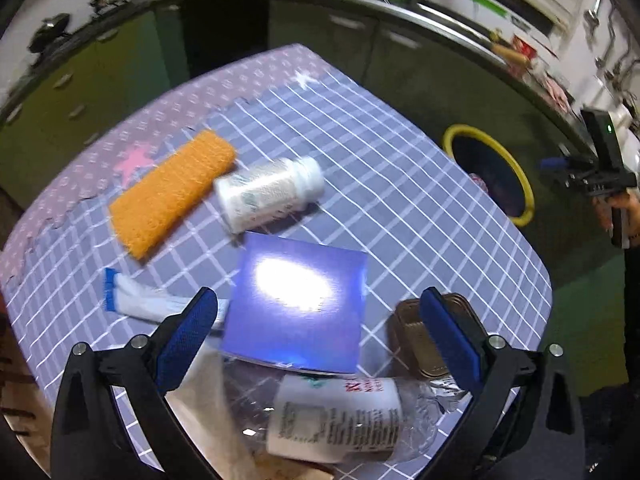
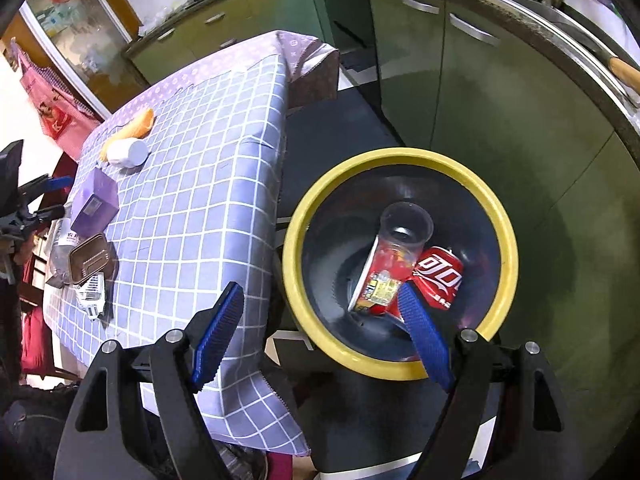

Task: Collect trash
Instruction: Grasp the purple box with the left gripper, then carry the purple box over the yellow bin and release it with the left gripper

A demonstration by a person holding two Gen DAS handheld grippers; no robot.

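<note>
In the left wrist view my left gripper is open above a purple box on the checked table. Near it lie a crushed clear bottle with a white label, a brown tin, a white pill bottle, an orange sponge and a white-blue wrapper. In the right wrist view my right gripper is open and empty above the yellow-rimmed bin, which holds a red can and a clear cup.
Green kitchen cabinets stand behind the bin. The bin sits off the table's right edge in the left wrist view. The table's near corner hangs below my right gripper. A crumpled wrapper lies by the tin.
</note>
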